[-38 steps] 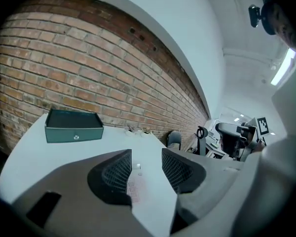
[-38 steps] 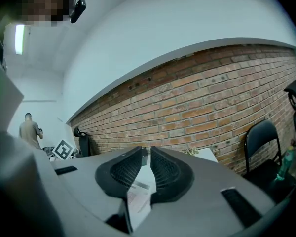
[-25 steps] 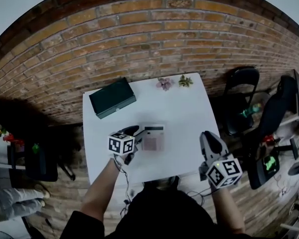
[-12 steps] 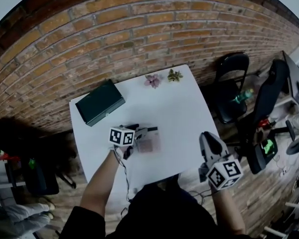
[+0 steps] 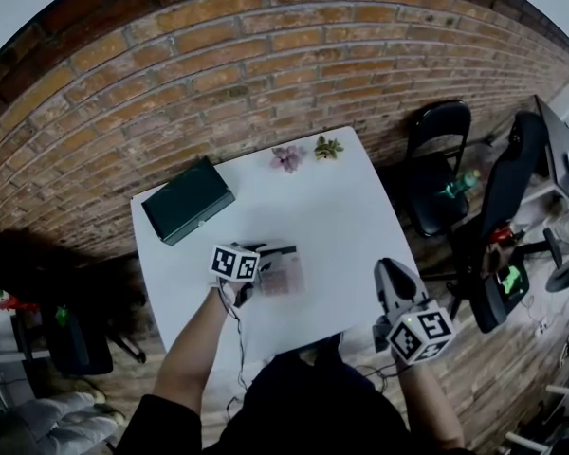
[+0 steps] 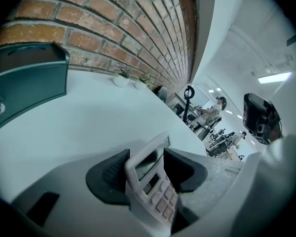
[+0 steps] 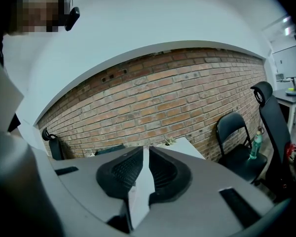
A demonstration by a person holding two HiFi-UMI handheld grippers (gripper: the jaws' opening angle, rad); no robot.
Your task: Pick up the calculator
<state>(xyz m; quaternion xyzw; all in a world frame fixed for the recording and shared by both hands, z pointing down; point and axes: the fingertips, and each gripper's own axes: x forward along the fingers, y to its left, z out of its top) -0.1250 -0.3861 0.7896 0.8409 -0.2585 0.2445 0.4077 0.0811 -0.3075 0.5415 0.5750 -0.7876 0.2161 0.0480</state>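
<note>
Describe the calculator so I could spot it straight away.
Find the white table by the brick wall. Near its front left part, the calculator sits between the closing jaws of the left gripper. It is pale with rows of keys and a display, unlike the dark green box and the two small plants farther back.

- Soft, even light fills the head view; the white table [image 5: 351, 207] reads bright, without glare, against the warm brick wall [image 5: 266, 74].
- A heavy dark patch [image 5: 43, 249] spreads left of the table.
- Wide-angle distortion bows the brick courses in every view; both gripper views go black at the corners.
- The calculator [image 5: 284, 275] is smeared and soft in the head view and clearer in the left gripper view.
- There, a ceiling light strip [image 6: 274, 76] burns out to white.
</note>
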